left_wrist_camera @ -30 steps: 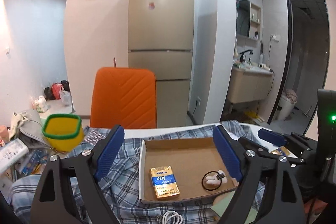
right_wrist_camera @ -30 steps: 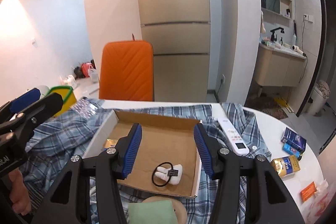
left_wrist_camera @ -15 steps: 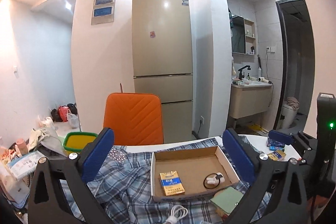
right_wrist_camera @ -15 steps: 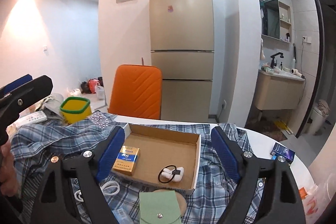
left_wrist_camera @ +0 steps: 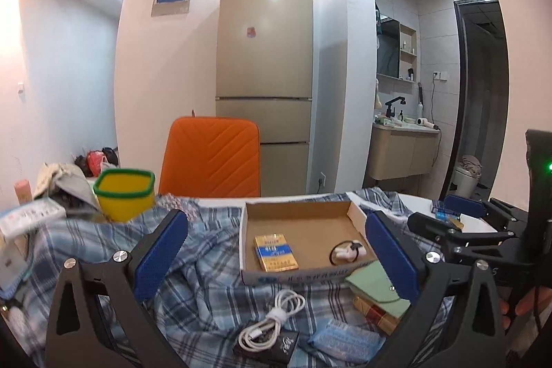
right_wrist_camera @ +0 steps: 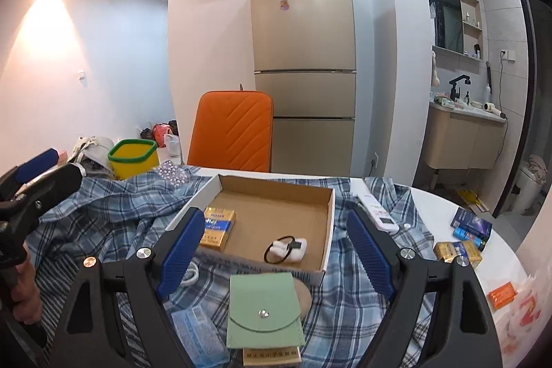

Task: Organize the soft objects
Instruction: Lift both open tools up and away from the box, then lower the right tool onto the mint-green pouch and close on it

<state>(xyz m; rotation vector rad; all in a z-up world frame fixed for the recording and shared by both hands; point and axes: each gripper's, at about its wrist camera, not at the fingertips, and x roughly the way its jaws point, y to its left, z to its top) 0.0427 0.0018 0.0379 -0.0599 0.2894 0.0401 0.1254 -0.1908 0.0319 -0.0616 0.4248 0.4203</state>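
Two pairs of tongs are in my hands, and neither grips anything. My left gripper [left_wrist_camera: 276, 250] stands with its blue pads spread as wide as they go, nothing between them but air above the cloth. My right gripper [right_wrist_camera: 274, 245] also has its jaws apart, having just been opening, and nothing is caught between them.

Below both lies the blue plaid shirt [right_wrist_camera: 114, 212], rumpled and spread over most of the round white table [right_wrist_camera: 438, 212], from its left edge across to near the right edge. A shallow cardboard box [right_wrist_camera: 272, 192] sits on the shirt toward the middle of the tabletop. Inside it, a gold and blue cigarette pack [left_wrist_camera: 275, 252] lies at the left, and a black hair tie [right_wrist_camera: 277, 252] looped round a small white piece lies at the right.

Just in front of the box, toward the near edge, a pale green snap pouch [right_wrist_camera: 264, 311] rests on the shirt, with a white coiled cable [left_wrist_camera: 272, 321] to its left. A white remote [right_wrist_camera: 374, 209] lies on the cloth by the box's right wall. Small packs [right_wrist_camera: 459, 250] sit on bare tabletop near the right edge. A yellow bin with a green rim [right_wrist_camera: 132, 159] stands beyond the left edge, and an orange chair [right_wrist_camera: 233, 131] faces the far edge.
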